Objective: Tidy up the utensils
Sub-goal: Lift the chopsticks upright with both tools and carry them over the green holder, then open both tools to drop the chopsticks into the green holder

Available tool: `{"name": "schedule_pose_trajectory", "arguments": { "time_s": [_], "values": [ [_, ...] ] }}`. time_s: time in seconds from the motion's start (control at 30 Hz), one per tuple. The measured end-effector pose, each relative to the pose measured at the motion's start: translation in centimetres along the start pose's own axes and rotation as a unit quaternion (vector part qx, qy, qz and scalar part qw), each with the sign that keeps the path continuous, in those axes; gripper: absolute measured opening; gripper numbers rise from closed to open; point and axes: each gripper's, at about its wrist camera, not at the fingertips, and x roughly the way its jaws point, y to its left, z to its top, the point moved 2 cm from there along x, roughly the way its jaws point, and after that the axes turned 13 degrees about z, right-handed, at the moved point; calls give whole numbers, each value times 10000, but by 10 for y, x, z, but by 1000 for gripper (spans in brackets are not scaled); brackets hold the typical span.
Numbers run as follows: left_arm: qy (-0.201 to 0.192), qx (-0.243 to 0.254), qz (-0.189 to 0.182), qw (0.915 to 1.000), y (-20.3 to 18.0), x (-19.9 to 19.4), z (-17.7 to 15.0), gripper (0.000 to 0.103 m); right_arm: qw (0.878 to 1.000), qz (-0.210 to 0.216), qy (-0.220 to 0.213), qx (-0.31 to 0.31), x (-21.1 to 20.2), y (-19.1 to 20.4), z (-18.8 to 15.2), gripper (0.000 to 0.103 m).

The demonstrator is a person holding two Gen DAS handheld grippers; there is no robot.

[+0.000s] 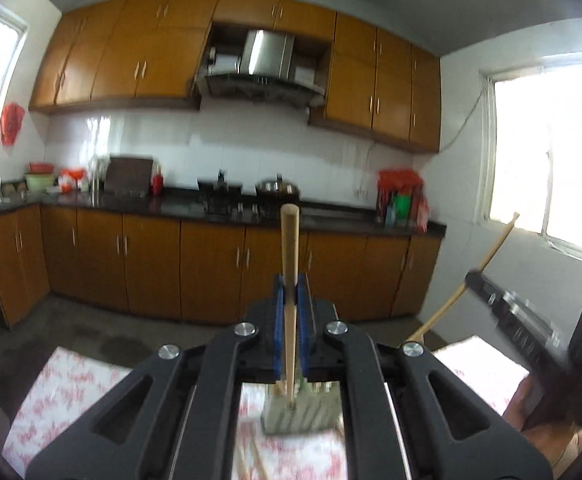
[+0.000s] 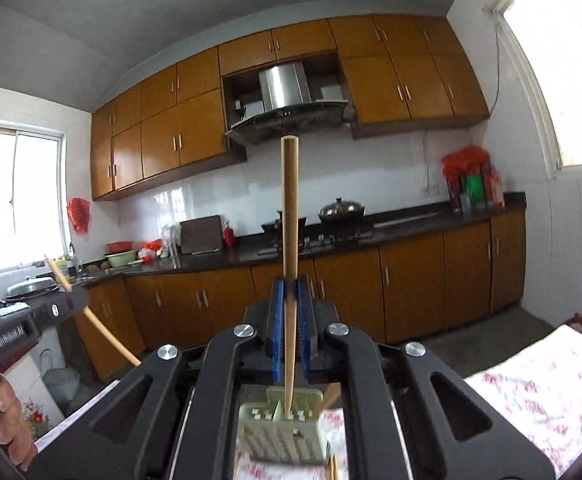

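The left gripper (image 1: 289, 300) pinches 1 wooden chopstick (image 1: 289, 248) between its blue ribbed pads (image 1: 278, 316), jaws pressed tight against the shaft. The stick is round, smooth and pale tan, thicker at its blunt top end and tapering downward, held nearly upright. Its thin tip drops toward a pale green plastic holder (image 1: 303, 416) seen through the gap in the black gripper frame; the holder is boxy with ribbed, slotted walls and stands on a tablecloth (image 1: 79, 392) printed with pink flowers on white.

The right gripper (image 2: 289, 300) likewise clamps 1 tan wooden chopstick (image 2: 289, 208) between blue ridged pads (image 2: 278, 320), jaws closed on the shaft, stick upright. Its narrow end reaches into the green slotted holder (image 2: 283, 436), which shows small square openings along its top edge and a perforated side. Another wooden stick (image 2: 330, 396) leans in the holder at the right. Loose chopstick tips (image 2: 333, 470) lie on the cloth just beside it.

In the left wrist view the other gripper (image 1: 507, 300) appears at the right, blurred, with its stick (image 1: 491, 252) slanting. Behind are glossy orange-brown cabinets (image 1: 151, 268), a dark stone counter (image 1: 171, 204) and a steel range hood (image 1: 267, 56).
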Motion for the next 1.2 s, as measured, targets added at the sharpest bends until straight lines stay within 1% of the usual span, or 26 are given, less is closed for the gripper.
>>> {"name": "schedule_pose_trajectory", "arguments": {
  "time_s": [0.1,0.23,0.33,0.5,0.53,0.57,0.63,0.73,0.87,0.93,0.97,1.0,1.03,1.07,1.1,1.13,1.17,1.2],
  "values": [
    [-194,-48,48,9998,-11,16,6,8,10000,-59,6,-58,15,-4,-6,8],
    [-248,-65,127,9996,-21,42,-8,8,9997,-138,185,34,35,-13,-23,8],
    [-117,-133,157,9997,-21,67,-24,8,9990,-212,379,78,46,-19,-37,8],
    [388,-253,89,9989,-17,96,-49,8,9974,-201,667,160,48,-21,-52,8],
    [448,-286,76,9986,-14,97,-52,8,9971,-191,712,184,47,-21,-53,9],
    [504,-340,74,9981,-11,99,-54,9,9969,-180,742,198,47,-21,-52,13],
    [540,-387,77,9978,-8,98,-53,10,9966,-121,766,265,43,-21,-49,16],
    [490,-426,59,9979,-1,88,-50,14,9970,-60,727,249,33,-18,-40,16],
    [316,-508,7,9982,9,60,-42,21,9981,-29,604,140,12,-11,-29,16],
    [322,-450,62,9984,16,43,-42,22,9981,-52,607,76,-6,-9,-26,16],
    [386,-385,120,9984,20,32,-46,23,9979,-72,645,50,-11,-8,-27,16],
    [449,-326,176,9983,23,26,-50,24,9974,-101,713,18,-17,-9,-29,17],
    [542,-252,242,9979,28,19,-57,25,9964,-150,837,2,-24,-12,-36,20],
    [665,-160,312,9972,33,13,-68,27,9947,-206,1006,26,-28,-15,-45,24],
    [787,-83,395,9961,38,10,-79,29,9923,-264,1211,69,-31,-19,-56,25],
    [947,1,495,9943,42,8,-91,29,9874,-329,1538,151,-32,-26,-74,25],
    [1191,106,590,9911,48,8,-111,29,9802,-383,1926,264,-31,-32,-96,25],
    [1393,159,634,9881,53,9,-126,29,9697,-415,2370,425,-28,-39,-121,25]
  ]
}}
